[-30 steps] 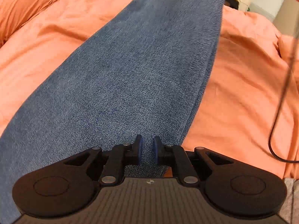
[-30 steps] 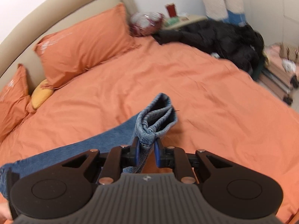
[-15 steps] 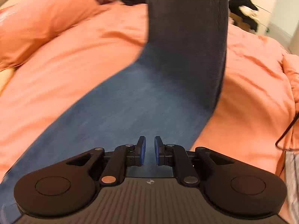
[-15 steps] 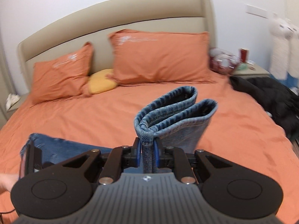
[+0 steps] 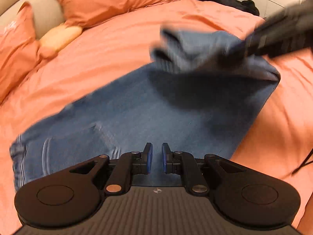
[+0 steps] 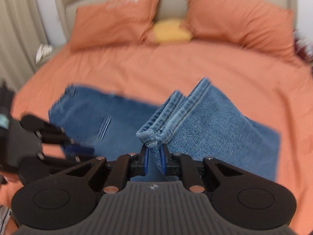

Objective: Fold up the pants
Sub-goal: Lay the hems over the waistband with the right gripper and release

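Overhead, right gripper (image 6: 154, 161) jaws pinching jeans (image 6: 205, 129) hems; left gripper (image 5: 155, 157) jaws narrowly parted, empty.

The jeans (image 6: 213, 121) are coarse blue denim with stitched hems, the duvet (image 6: 176, 64) is soft matt orange cloth, and the right gripper (image 6: 154, 161) is matt black plastic.

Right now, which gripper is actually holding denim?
The right gripper: its jaws pinch the jeans' hem ends. The left gripper has nothing between its pads.
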`<state>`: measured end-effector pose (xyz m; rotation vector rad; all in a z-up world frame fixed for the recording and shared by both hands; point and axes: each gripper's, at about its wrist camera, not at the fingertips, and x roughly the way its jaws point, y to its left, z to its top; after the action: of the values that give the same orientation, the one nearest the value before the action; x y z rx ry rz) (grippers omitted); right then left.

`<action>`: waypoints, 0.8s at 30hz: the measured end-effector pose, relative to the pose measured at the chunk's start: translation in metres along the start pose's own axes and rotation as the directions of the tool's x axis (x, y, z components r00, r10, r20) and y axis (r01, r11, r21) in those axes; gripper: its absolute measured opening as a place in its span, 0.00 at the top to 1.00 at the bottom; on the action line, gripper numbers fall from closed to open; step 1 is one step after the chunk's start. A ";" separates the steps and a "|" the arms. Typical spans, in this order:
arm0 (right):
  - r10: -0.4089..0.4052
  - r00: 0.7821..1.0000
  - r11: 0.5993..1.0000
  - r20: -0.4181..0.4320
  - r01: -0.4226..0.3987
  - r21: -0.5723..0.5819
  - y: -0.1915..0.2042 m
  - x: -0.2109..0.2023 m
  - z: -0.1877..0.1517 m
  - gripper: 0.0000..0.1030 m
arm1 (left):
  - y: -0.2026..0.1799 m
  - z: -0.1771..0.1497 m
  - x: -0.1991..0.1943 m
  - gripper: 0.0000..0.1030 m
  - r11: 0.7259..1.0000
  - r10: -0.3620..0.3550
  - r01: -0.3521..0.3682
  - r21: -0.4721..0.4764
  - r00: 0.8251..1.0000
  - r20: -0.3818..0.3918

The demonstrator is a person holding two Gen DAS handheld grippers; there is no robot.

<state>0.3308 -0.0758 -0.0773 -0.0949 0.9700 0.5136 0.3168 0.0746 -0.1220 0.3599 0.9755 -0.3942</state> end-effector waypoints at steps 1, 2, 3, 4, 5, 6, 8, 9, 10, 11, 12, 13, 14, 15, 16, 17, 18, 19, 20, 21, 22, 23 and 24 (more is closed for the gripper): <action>-0.004 0.999 1.000 -0.032 0.004 -0.008 0.005 0.016 -0.004 0.92 | 0.003 -0.005 0.001 0.86 1.000 -0.002 0.002 -0.009 1.000 -0.003; -0.010 0.998 1.000 -0.060 0.009 -0.016 0.009 0.029 -0.008 0.92 | 0.009 -0.010 0.001 0.86 1.000 -0.004 0.004 -0.016 1.000 -0.006; -0.014 0.996 1.000 -0.083 0.012 -0.024 0.009 0.041 -0.012 0.92 | 0.013 -0.019 -0.001 0.86 1.000 -0.007 0.007 -0.021 1.000 -0.008; -0.022 0.995 0.999 -0.100 0.019 -0.031 0.010 0.049 -0.016 0.92 | 0.015 -0.023 0.000 0.86 1.000 -0.010 0.010 -0.026 1.000 -0.009; -0.028 0.992 0.999 -0.121 0.024 -0.037 0.012 0.056 -0.019 0.92 | 0.018 -0.026 0.002 0.86 0.999 -0.013 0.013 -0.033 1.000 -0.010; -0.030 0.989 0.999 -0.146 0.024 -0.043 0.011 0.061 -0.020 0.91 | 0.019 -0.028 0.002 0.86 0.999 -0.018 0.018 -0.039 1.000 -0.012; -0.015 0.981 0.998 -0.192 0.002 -0.064 0.015 0.066 -0.020 0.85 | 0.020 -0.038 -0.001 0.82 0.999 -0.032 0.032 -0.042 0.999 -0.005; -0.011 0.980 0.997 -0.201 -0.004 -0.072 0.016 0.065 -0.019 0.81 | 0.020 -0.039 -0.002 0.80 0.998 -0.039 0.039 -0.042 0.999 0.000; -0.005 0.979 0.997 -0.205 -0.010 -0.071 0.017 0.062 -0.018 0.74 | 0.021 -0.040 -0.004 0.78 0.998 -0.043 0.043 -0.044 0.999 0.002; 0.003 0.980 0.998 -0.199 -0.015 -0.059 0.017 0.059 -0.015 0.71 | 0.023 -0.043 -0.001 0.77 0.998 -0.043 0.043 -0.047 0.999 0.001; 0.008 0.982 0.999 -0.187 -0.016 -0.040 0.015 0.056 -0.011 0.68 | 0.027 -0.041 0.005 0.77 0.998 -0.039 0.038 -0.049 0.999 -0.002; 0.003 0.985 1.000 -0.170 -0.007 -0.019 0.013 0.055 -0.006 0.68 | 0.028 -0.040 0.005 0.77 0.998 -0.035 0.035 -0.049 0.999 -0.004; -0.009 0.989 1.000 -0.150 0.009 0.002 0.011 0.054 0.000 0.67 | 0.028 -0.043 0.006 0.77 0.998 -0.033 0.033 -0.047 0.999 -0.002; -0.027 0.990 0.999 -0.135 0.030 0.023 0.009 0.056 0.006 0.67 | 0.029 -0.044 0.007 0.77 0.998 -0.032 0.032 -0.049 0.999 -0.001; -0.053 0.990 0.997 -0.134 0.059 0.041 0.007 0.062 0.010 0.67 | 0.030 -0.046 0.007 0.77 0.998 -0.032 0.032 -0.051 0.999 0.000; -0.081 0.986 0.994 -0.149 0.091 0.056 0.006 0.071 0.014 0.67 | 0.031 -0.046 0.007 0.77 0.998 -0.032 0.032 -0.055 1.000 0.000; -0.101 0.979 0.991 -0.176 0.114 0.066 0.005 0.081 0.016 0.67 | 0.031 -0.046 0.007 0.77 0.998 -0.031 0.031 -0.058 1.000 0.002; -0.118 0.973 0.988 -0.199 0.135 0.077 0.003 0.089 0.015 0.67 | 0.032 -0.046 0.006 0.77 0.998 -0.031 0.031 -0.061 1.000 0.004; -0.126 0.968 0.984 -0.218 0.149 0.094 0.003 0.097 0.013 0.67 | 0.033 -0.047 0.005 0.77 0.997 -0.032 0.032 -0.064 0.999 0.006; -0.127 0.965 0.983 -0.230 0.154 0.102 0.004 0.104 0.011 0.63 | 0.033 -0.048 0.004 0.77 0.997 -0.033 0.034 -0.069 0.999 0.008; -0.144 0.961 0.981 -0.238 0.170 0.091 0.005 0.110 0.008 0.66 | 0.033 -0.048 0.003 0.77 0.997 -0.035 0.036 -0.073 0.999 0.009; -0.170 0.955 0.978 -0.242 0.193 0.076 0.006 0.113 0.006 0.72 | 0.033 -0.049 0.002 0.77 0.996 -0.037 0.037 -0.077 0.999 0.009; -0.157 0.957 0.980 -0.243 0.182 0.084 0.003 0.113 0.005 0.83 | 0.034 -0.049 0.001 0.77 0.996 -0.038 0.038 -0.082 0.999 0.006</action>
<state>0.3848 -0.0289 -0.1655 -0.1449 1.2073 0.2957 0.2974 0.1268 -0.1439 0.2664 0.9922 -0.3882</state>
